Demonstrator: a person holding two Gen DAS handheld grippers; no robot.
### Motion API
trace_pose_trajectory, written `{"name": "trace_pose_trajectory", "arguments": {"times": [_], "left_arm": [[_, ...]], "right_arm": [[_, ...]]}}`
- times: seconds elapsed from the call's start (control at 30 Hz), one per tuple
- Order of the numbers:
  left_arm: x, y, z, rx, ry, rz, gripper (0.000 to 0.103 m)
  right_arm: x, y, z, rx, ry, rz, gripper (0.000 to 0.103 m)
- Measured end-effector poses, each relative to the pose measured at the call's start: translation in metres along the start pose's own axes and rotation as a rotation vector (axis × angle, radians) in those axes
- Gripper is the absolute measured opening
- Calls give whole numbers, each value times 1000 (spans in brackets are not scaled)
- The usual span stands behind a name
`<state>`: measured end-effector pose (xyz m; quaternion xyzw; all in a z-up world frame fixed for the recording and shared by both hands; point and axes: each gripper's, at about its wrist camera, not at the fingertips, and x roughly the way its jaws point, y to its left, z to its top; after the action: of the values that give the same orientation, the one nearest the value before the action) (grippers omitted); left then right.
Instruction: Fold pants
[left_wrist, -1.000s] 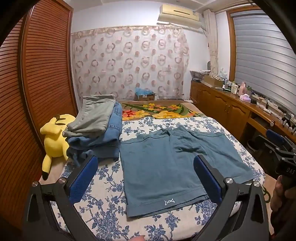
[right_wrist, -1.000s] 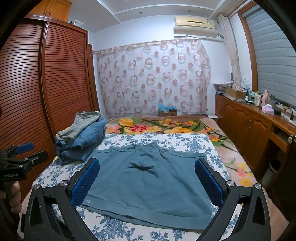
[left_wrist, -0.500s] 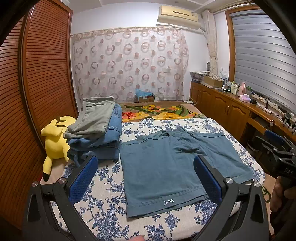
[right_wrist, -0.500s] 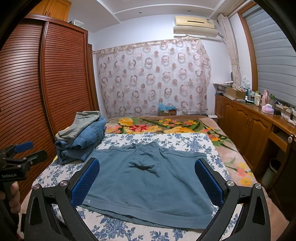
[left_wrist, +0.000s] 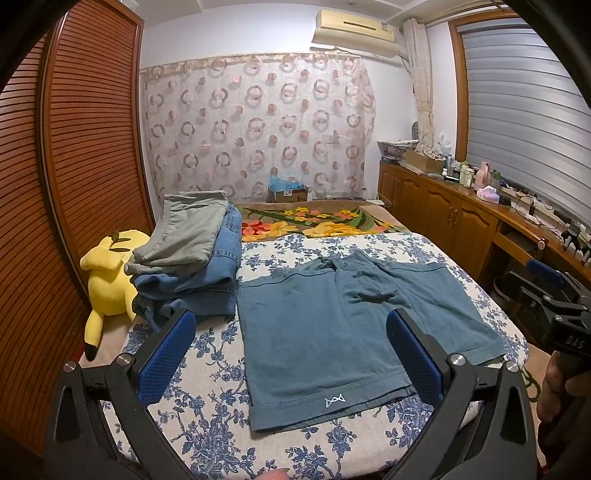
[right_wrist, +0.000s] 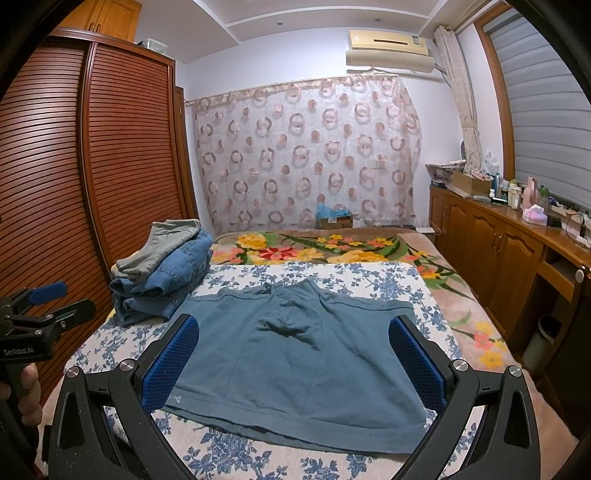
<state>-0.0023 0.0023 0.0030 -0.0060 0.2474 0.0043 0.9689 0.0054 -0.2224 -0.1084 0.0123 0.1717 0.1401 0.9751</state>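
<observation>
Left gripper (left_wrist: 290, 341): my jaws spread wide, empty.
Right gripper (right_wrist: 293, 345): mine likewise agape, holding nothing.
Teal shorts (left_wrist: 343, 328): flat, bed centre.
Folded pile (left_wrist: 192, 258): at 10 o'clock from shorts.

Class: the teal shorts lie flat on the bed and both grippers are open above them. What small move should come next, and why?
Probably lower the left gripper to the left edge of the shorts and pinch it: the shorts lie spread and unfolded, and neither it nor the right gripper holds cloth.
</observation>
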Motion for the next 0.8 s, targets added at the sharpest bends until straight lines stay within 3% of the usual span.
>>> {"name": "trace_pose_trajectory", "arguments": {"times": [0.8], "left_arm": [[-8,-10,2,4,-6,0,103]], "right_arm": [[2,1,0,2,2,0,102]]}}
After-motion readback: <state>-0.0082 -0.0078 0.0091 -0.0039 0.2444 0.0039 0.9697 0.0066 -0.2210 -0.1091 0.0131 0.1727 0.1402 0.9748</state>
